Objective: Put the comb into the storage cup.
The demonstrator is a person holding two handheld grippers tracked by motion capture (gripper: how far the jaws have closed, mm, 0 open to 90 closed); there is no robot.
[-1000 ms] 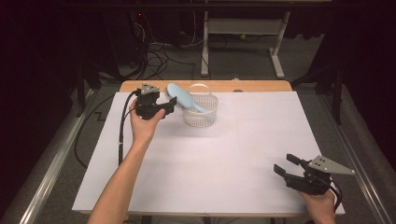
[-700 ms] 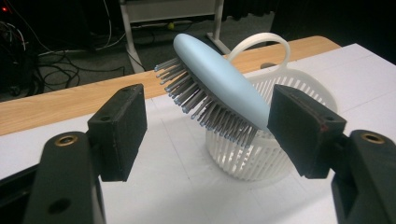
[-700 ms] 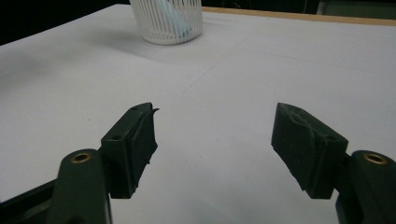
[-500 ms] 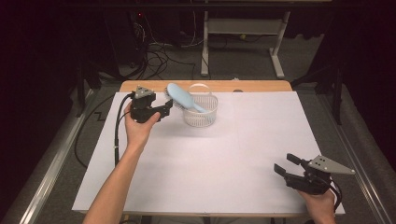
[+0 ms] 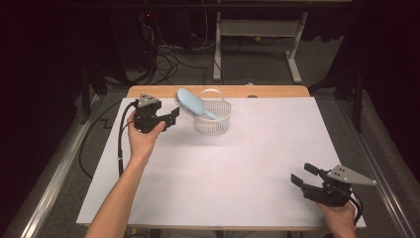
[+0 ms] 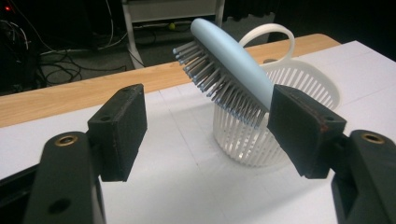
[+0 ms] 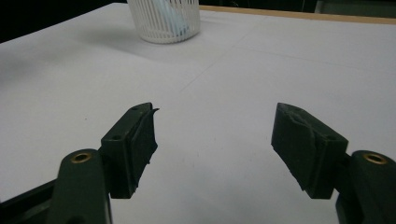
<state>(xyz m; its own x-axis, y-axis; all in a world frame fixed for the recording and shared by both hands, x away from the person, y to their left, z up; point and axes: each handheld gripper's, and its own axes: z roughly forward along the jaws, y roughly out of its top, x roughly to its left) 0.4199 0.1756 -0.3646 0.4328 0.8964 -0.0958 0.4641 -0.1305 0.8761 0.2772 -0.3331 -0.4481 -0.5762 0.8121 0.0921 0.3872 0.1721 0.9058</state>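
The light-blue hairbrush [image 5: 194, 103] already stands handle-down in the white slatted basket [image 5: 213, 120], its bristled head leaning out over the basket's rim toward the left hand-held gripper [image 5: 171, 116], so the putting-in looks done. That hand-held gripper sits just beside the basket with its jaws parted and nothing between them, the brush head beyond its pads and apart from them. The right hand-held gripper [image 5: 303, 174] rests well apart from the basket at the worktop's [image 5: 257, 163] near edge, jaws wide and holding nothing; what seems left is drawing the left hand clear.
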